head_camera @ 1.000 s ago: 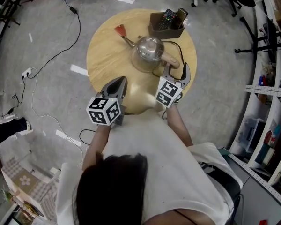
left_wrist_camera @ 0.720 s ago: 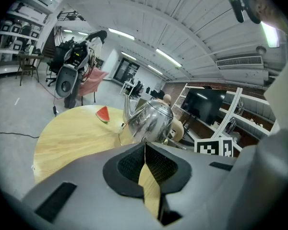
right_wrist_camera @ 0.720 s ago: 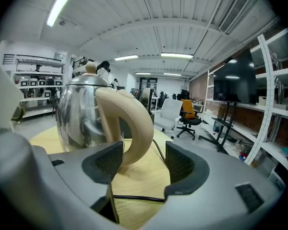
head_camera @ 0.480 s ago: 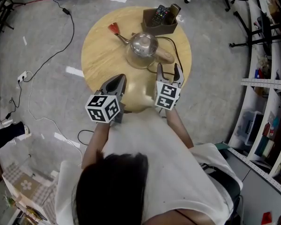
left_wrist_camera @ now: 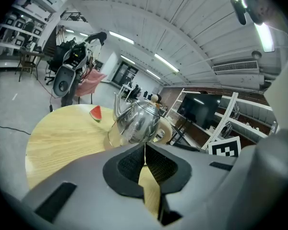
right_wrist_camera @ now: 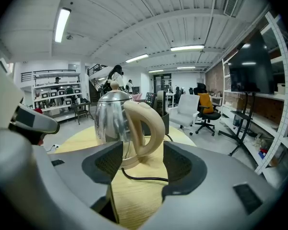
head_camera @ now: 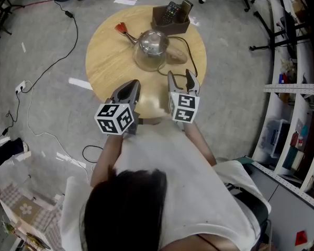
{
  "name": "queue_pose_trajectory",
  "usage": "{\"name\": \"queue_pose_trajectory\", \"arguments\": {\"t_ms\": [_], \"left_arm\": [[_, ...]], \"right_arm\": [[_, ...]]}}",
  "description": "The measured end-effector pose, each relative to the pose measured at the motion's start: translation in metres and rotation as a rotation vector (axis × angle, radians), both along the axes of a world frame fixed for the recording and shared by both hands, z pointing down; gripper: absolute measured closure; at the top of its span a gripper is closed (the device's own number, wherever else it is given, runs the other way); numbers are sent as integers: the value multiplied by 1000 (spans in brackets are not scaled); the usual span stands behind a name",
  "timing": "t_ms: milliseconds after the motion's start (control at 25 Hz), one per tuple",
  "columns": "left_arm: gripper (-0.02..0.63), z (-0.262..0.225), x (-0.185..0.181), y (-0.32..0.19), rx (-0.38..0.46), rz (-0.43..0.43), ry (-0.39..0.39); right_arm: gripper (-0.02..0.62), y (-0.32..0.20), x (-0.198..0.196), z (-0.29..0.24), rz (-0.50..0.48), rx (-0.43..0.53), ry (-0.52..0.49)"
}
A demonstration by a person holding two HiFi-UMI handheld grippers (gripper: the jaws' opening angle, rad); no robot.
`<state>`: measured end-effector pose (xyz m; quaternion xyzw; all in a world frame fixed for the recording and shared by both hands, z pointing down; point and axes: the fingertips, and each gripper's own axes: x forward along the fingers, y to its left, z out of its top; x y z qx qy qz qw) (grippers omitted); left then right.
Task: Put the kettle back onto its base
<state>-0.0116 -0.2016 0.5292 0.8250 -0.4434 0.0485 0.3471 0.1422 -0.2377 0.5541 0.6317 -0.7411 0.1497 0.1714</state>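
A shiny steel kettle [head_camera: 150, 45] with a beige handle [head_camera: 176, 57] stands upright on its round base [head_camera: 144, 64] near the middle of the round wooden table [head_camera: 107, 56]. A black cord [head_camera: 191, 61] runs from the base. My right gripper [head_camera: 180, 78] is open at the table's near edge, pointing at the handle [right_wrist_camera: 145, 124] and a short way back from it. My left gripper [head_camera: 128, 89] is shut and empty at the near left edge. In the left gripper view the kettle [left_wrist_camera: 137, 121] lies ahead of the closed jaws. The cord [right_wrist_camera: 143, 178] lies between the right jaws.
A brown box [head_camera: 170, 19] holding remotes sits at the table's far edge behind the kettle. A red watermelon-slice toy [head_camera: 120, 28] lies far left by the spout. Cables trail over the grey floor [head_camera: 47, 61]; shelving [head_camera: 293, 114] stands at right.
My right gripper has drawn back from the kettle's handle toward the table's near edge, still open. The left gripper stays shut in place. The kettle has not moved on the table.
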Motion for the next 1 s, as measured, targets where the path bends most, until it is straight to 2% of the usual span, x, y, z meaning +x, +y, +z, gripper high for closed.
{"name": "queue_pose_trajectory", "arguments": {"t_ms": [440, 640, 800, 1000], "left_arm": [[578, -17, 15, 25, 71, -18, 14], [578, -24, 19, 38, 103, -10, -7], [578, -31, 22, 50, 134, -5, -33], [578, -34, 22, 61, 162, -2, -59]], "right_arm": [[331, 41, -18, -33, -131, 29, -65], [388, 59, -31, -49, -202, 79, -40], [442, 70, -33, -56, -208, 88, -75], [493, 86, -44, -63, -277, 107, -71]]}}
